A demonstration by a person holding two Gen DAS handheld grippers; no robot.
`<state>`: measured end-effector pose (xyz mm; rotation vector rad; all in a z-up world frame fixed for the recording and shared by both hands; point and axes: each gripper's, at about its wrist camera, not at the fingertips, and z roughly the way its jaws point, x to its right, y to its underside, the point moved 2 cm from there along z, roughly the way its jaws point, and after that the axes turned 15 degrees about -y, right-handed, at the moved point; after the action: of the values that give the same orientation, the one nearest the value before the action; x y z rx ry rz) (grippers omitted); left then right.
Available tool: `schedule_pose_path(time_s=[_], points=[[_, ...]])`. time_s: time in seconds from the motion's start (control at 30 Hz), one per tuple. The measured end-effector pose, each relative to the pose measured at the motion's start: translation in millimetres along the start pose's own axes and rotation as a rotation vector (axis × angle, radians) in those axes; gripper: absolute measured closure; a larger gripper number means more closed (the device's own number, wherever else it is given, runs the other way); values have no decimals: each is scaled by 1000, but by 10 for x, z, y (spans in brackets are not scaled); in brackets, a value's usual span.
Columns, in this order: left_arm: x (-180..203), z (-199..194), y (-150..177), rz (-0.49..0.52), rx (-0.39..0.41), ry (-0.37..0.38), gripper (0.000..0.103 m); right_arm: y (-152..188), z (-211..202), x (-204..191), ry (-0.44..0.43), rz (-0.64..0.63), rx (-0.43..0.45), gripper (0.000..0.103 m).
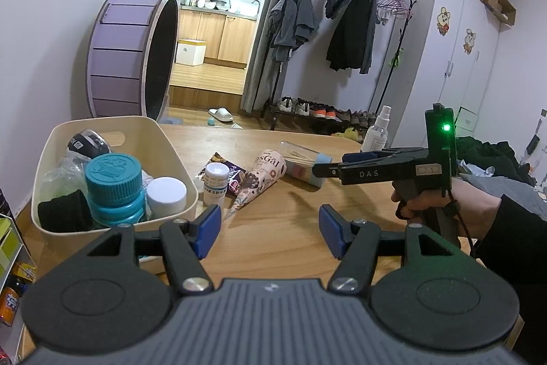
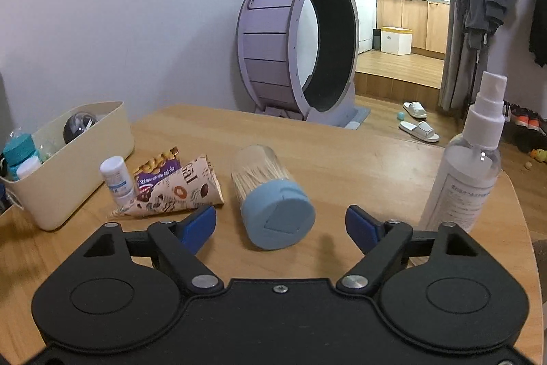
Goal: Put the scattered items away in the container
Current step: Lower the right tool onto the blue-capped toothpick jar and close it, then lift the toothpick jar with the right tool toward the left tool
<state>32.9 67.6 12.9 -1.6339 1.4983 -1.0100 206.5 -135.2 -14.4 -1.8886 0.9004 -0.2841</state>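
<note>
The right hand-held gripper (image 2: 280, 224) is spread, its blue pads either side of a toothpick jar (image 2: 273, 197) lying on the wooden counter (image 2: 359, 166), not touching it. The left hand-held gripper (image 1: 268, 233) is spread and empty beside the cream container (image 1: 186, 170), which holds bottles.

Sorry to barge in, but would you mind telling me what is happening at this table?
A person with tongs in each hand is tidying loose items into a cream bin, which already holds a teal-capped bottle and other bits. The right tongs are open around a toothpick jar lying on its side, not yet gripping it. The left tongs hang open and empty near the bin. A small white bottle, a paper cone and a spray bottle are still out on the table.
</note>
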Motion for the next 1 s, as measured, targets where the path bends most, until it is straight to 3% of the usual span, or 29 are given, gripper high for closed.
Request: schedule_pose_path(time_s=[0.13,0.37,0.47,0.5,0.53,1.0], points=[[6,2,0,-2,-1,-2,41,-17,33,44,-13,10,27,20],[21,-3,3,2,-1,-3,41,26,173,76,-14,11,-7,21],[26,-7,2,2,-1,-3,41,26,170,90,-31,28,-8,33],[28,-6,1,3,-1,-2,41,30,173,102,-39,38,-14,47],[30,-6,-1,4,0,-2,41,34,168,114,-46,49,-17,50],[59,-2,-21,12,7,6,41,-80,-380,-126,-71,11,52,53]])
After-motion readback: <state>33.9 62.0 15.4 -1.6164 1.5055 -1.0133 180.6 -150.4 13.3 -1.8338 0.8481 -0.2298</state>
